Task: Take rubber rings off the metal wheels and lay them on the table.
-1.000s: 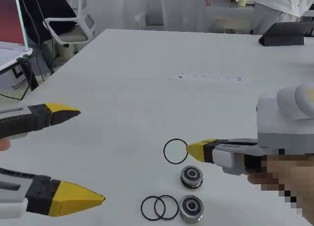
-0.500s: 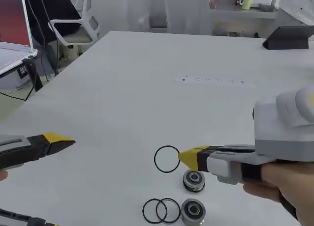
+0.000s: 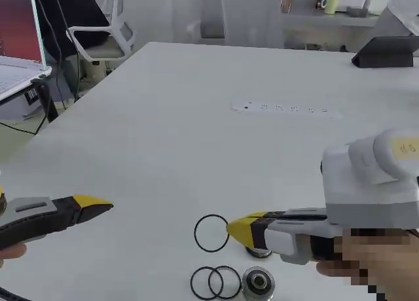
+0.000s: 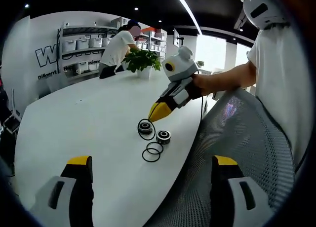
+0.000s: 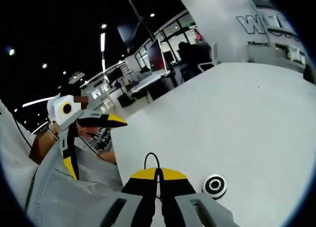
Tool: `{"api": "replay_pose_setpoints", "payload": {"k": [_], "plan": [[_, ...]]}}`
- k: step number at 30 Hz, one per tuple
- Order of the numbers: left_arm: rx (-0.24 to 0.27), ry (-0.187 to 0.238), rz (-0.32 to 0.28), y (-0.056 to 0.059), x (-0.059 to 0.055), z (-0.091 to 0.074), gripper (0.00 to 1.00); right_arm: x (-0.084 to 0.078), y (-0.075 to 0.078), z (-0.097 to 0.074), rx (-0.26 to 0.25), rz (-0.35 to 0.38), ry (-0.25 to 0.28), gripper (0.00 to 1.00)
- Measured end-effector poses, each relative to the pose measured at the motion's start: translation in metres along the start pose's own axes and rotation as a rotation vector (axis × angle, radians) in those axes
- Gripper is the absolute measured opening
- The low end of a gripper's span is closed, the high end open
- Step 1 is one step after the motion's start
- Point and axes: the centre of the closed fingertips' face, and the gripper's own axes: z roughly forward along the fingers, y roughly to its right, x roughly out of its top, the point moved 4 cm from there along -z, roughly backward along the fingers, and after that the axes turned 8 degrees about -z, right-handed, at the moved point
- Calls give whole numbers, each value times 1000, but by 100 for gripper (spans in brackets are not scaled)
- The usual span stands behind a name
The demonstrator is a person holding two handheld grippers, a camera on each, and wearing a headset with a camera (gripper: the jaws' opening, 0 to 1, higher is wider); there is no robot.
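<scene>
The right gripper (image 3: 230, 228) reaches in low from the right. Its yellow-tipped fingers (image 5: 156, 175) are pressed together on the edge of a thin black rubber ring (image 3: 211, 233). The ring sticks out past the tips to the left, over the white counter (image 3: 196, 137); whether it touches the surface I cannot tell. Right under those fingers sits one metal wheel (image 3: 260, 252), half hidden by them. A second wheel (image 3: 257, 283) lies a little nearer the person, in plain sight. Just beside it on the left are two loose rings (image 3: 215, 281), flat on the counter and overlapping each other. The left gripper (image 4: 152, 168) hangs well off to the left, apart from the parts, its fingers (image 4: 79, 172) spread wide with nothing between them. Farther up the counter lies a white power strip (image 3: 281, 108), and at the far end another person (image 4: 117, 52) bends beside a potted plant (image 4: 139, 60).
</scene>
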Motion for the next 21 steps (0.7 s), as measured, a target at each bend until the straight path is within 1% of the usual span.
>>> {"api": "replay_pose_setpoints", "payload": {"k": [4,8,14,15,18,21], "plan": [[-1,-5,-9,1,-3,1,99,-7,-1,4,11,-6,-33,0],[-2,-12,-12,1,-5,2,99,-19,-1,9,22,-3,-87,0],[-1,-11,-22,1,-6,2,99,-30,-2,14,25,-10,-137,0],[1,-13,-23,1,-7,2,98,-34,-2,16,25,-15,-153,0],[1,-17,-28,1,-9,3,98,-39,-1,18,17,-23,-172,0],[-1,-21,-30,2,-11,5,98,-45,3,20,5,-13,-187,0]]}}
